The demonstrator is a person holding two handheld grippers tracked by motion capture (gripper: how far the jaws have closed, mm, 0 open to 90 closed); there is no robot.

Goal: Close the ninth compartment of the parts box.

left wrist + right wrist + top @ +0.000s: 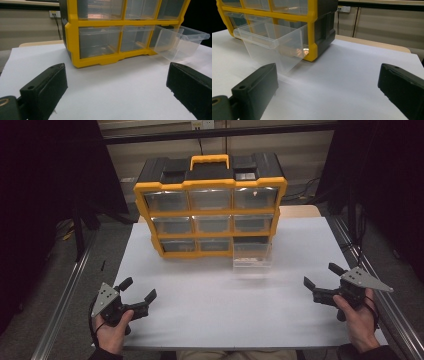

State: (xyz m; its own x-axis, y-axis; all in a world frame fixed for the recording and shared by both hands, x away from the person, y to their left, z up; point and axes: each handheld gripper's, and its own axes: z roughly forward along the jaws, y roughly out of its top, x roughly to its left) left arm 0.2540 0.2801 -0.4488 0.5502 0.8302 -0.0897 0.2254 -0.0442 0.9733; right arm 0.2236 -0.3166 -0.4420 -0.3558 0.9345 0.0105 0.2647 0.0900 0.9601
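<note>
A yellow-and-black drawer cabinet (210, 205) stands at twelve o'clock on the white surface (220, 295), three rows of three clear drawers. The bottom drawer at the cabinet's four o'clock corner (251, 254) is pulled well out and, in the two gripper views, tips down at its front edge. Whether its back end is caught in the slot cannot be told.

The left gripper (138, 295) rests at seven o'clock, fingers released and spread wide, empty. The right gripper (320, 276) sits at four o'clock, likewise spread and holding nothing, well apart from the drawer.

The likely trouble is that drawer: a careless nudge could pull it free and drop it onto the surface. Pushed in while tilted, it may jam against the yellow frame. The thin clear plastic could also slip from a hard pinch, and a one-handed shove might slide the whole cabinet.
</note>
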